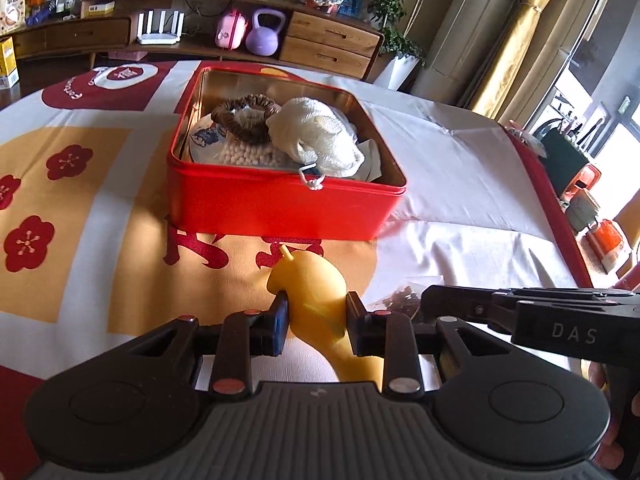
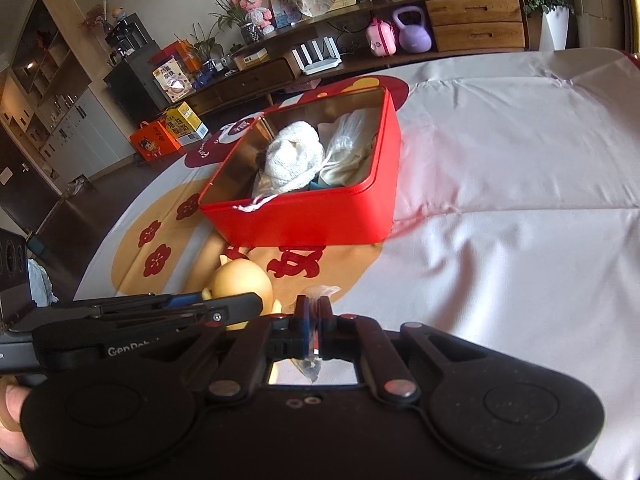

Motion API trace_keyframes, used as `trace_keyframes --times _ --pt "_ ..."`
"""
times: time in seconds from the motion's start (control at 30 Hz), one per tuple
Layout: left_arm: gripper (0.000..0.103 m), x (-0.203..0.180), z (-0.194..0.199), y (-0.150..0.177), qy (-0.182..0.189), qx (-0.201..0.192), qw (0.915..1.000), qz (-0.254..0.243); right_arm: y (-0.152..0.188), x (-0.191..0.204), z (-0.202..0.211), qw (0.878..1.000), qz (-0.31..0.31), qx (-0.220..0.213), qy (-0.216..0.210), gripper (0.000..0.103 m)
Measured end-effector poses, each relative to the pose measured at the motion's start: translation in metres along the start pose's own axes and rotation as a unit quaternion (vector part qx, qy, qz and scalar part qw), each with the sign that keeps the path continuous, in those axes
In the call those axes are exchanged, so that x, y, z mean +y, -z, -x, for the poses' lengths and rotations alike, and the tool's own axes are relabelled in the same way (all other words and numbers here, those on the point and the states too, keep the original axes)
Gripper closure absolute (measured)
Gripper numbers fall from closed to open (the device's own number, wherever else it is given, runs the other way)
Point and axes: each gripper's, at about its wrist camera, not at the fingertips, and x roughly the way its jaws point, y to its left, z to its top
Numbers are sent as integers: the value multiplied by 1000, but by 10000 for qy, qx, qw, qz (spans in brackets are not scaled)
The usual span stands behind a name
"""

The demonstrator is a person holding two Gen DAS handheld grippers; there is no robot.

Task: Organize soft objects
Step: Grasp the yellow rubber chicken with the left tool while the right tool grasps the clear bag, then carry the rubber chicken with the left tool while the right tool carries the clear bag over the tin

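My left gripper point(image 1: 316, 308) is shut on a yellow soft toy point(image 1: 316, 288), low over the tablecloth in front of a red tin box point(image 1: 280, 204). The box holds a white knitted cloth point(image 1: 316, 136), a brown scrunchie point(image 1: 240, 114) and a pack of white beads point(image 1: 248, 156). My right gripper point(image 2: 314, 314) is shut on a clear plastic bag point(image 2: 322, 292); the bag's dark contents show in the left wrist view point(image 1: 404, 296). The right wrist view also shows the toy point(image 2: 242, 280), the box point(image 2: 304, 216) and the left gripper's fingers point(image 2: 224, 306) beside mine.
The table carries a white, gold and red printed cloth point(image 1: 460, 168). A wooden sideboard point(image 1: 332, 40) stands behind with a purple kettlebell point(image 1: 264, 34) and a pink case point(image 1: 230, 30). Orange cups point(image 1: 604, 236) sit past the table's right edge.
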Motion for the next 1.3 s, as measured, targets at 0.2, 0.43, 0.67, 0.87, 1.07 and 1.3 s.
trace_keyframes --times 0.2,0.43,0.67,0.87,1.07,1.3 --pt "74 -4 21 -2 12 -57 9999 -94 -3 9 24 9998 79 -205 31 100" --pt "74 -13 47 -10 20 -184 9995 -269 -13 22 47 9988 190 -440 47 100" --pt "74 -23 68 -29 85 -370 9983 -452 -35 33 60 9971 346 -668 94 100" --pt "74 -33 79 -48 175 -539 9960 -690 -54 39 61 9956 479 -800 73 100" --pt "74 -36 82 -69 180 -688 9933 -908 -75 45 55 9940 637 -884 100 100" --pt "74 -26 71 -95 11 -815 9915 -1011 -98 46 37 9925 718 -968 207 100"
